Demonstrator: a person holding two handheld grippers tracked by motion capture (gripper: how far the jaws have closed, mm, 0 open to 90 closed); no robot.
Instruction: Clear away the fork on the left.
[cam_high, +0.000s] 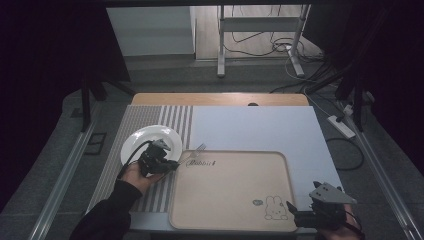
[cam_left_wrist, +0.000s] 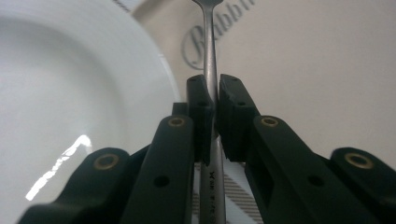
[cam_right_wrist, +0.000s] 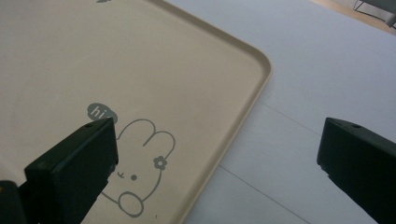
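Observation:
My left gripper (cam_high: 176, 164) is shut on the handle of a metal fork (cam_high: 198, 151), whose tines point to the upper right over the top left corner of the beige tray (cam_high: 230, 200). In the left gripper view the black pads (cam_left_wrist: 201, 112) pinch the fork (cam_left_wrist: 210, 56) at mid-handle. The white plate (cam_left_wrist: 70, 93) lies just to its left and the tray (cam_left_wrist: 303, 70) to its right. The plate (cam_high: 145, 140) sits on the striped mat, beside the tray. My right gripper (cam_high: 294, 212) stands open at the tray's near right corner, its jaws (cam_right_wrist: 219, 135) wide apart over the tray rim (cam_right_wrist: 254, 88) and the rabbit print (cam_right_wrist: 140, 163).
A striped mat (cam_high: 170, 117) covers the table's left part and a white sheet (cam_high: 260, 127) the rest. The wooden table edge (cam_high: 220, 98) runs along the back. Beyond it on the floor are a stand's legs (cam_high: 220, 55), cables and a power strip (cam_high: 341, 126).

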